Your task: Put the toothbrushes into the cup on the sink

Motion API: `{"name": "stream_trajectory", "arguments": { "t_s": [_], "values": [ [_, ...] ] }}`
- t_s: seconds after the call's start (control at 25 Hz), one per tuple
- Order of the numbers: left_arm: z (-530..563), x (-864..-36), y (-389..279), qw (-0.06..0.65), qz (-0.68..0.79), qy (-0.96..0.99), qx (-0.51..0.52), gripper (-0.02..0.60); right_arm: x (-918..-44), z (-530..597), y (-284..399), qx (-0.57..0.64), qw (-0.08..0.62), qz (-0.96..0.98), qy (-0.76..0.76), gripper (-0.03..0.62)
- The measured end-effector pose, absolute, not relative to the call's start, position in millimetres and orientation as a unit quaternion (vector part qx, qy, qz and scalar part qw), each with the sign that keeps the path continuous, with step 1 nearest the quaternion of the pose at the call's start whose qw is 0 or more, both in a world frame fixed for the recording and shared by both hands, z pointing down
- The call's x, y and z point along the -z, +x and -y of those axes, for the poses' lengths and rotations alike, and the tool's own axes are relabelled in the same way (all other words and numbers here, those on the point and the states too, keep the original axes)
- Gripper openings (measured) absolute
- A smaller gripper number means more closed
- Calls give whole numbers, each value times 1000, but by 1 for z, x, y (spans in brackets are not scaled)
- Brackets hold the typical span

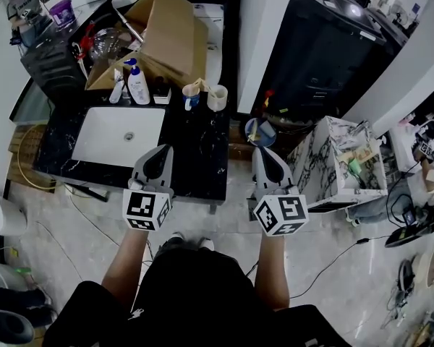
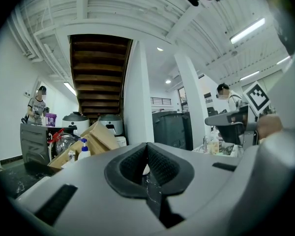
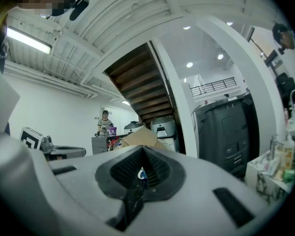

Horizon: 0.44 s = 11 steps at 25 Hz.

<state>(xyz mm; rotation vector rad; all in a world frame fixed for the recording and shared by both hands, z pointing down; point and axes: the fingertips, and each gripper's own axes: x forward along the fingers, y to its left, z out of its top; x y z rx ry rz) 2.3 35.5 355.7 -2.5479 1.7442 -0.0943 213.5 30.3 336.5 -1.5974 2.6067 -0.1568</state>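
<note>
On the black marble counter [image 1: 202, 166], behind the white sink [image 1: 119, 136], stand a blue-and-white cup [image 1: 192, 97] with pale handles sticking out of it and a cream cup [image 1: 217, 97]. Whether those handles are toothbrushes is too small to tell. My left gripper [image 1: 159, 155] hovers over the counter's front edge, right of the basin, shut and empty. My right gripper [image 1: 267, 157] hangs off the counter's right end, shut and empty. In the left gripper view the left gripper [image 2: 147, 168] has its pads pressed together. The right gripper view shows the same for the right gripper [image 3: 141, 173].
A pump bottle [image 1: 137, 85] and an open cardboard box [image 1: 166, 38] crowd the counter's back. A marble-patterned cabinet [image 1: 340, 161] stands to the right, a black cabinet [image 1: 325, 49] behind it, and a blue round object [image 1: 259, 131] between. A person [image 1: 25, 2] stands far left. Cables cross the floor.
</note>
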Motion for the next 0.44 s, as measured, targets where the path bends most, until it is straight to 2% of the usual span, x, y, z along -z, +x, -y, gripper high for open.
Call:
{"name": "stream_trajectory", "arguments": {
  "t_s": [0.44],
  "values": [
    [-40, -359, 3, 28, -567, -822, 38, 3, -339, -29, 209, 50, 35, -859, -509, 2]
  ]
}}
